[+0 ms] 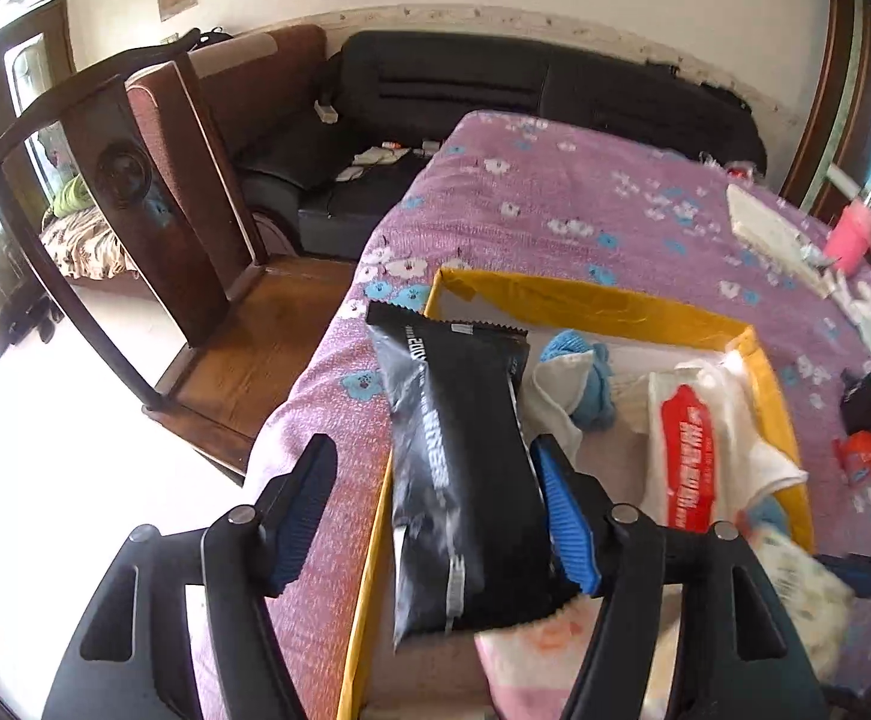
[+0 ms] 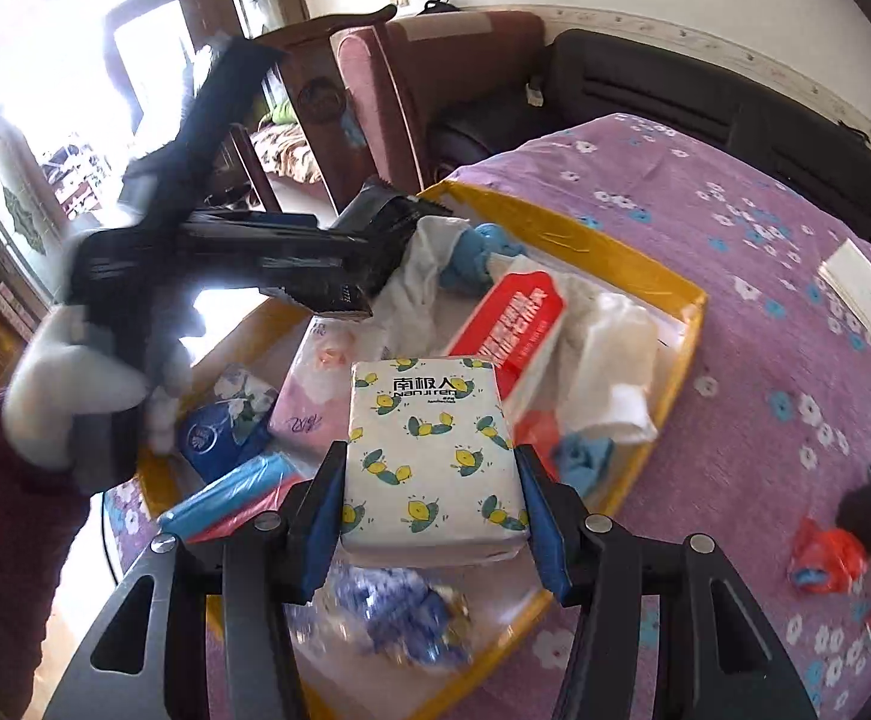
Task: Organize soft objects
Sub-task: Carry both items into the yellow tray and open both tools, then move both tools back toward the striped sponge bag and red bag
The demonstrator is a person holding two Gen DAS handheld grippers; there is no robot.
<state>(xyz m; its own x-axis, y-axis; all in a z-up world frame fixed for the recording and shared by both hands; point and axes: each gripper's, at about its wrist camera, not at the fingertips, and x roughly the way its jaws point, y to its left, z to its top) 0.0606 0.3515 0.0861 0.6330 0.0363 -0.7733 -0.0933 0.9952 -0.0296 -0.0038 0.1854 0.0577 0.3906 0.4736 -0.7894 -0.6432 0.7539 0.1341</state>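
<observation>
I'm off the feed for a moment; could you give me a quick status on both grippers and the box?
Left gripper open, black wipes pack loose between jaws over box edge. Right gripper shut on lemon-print tissue pack, above yellow box. Box crowded.

Left gripper [image 1: 435,516], black frame with blue ribbed pads, angled steeply down, jaws apart; left pad clear, right pad just beside the black foil pack [image 1: 465,480] lying between them. Right gripper [image 2: 429,516], same build, also pitched down, pads pressed on a white lemon-print tissue pack [image 2: 432,456]. White-gloved left hand [image 2: 69,384], maroon sleeve [image 2: 9,528], grips its handle.
</observation>
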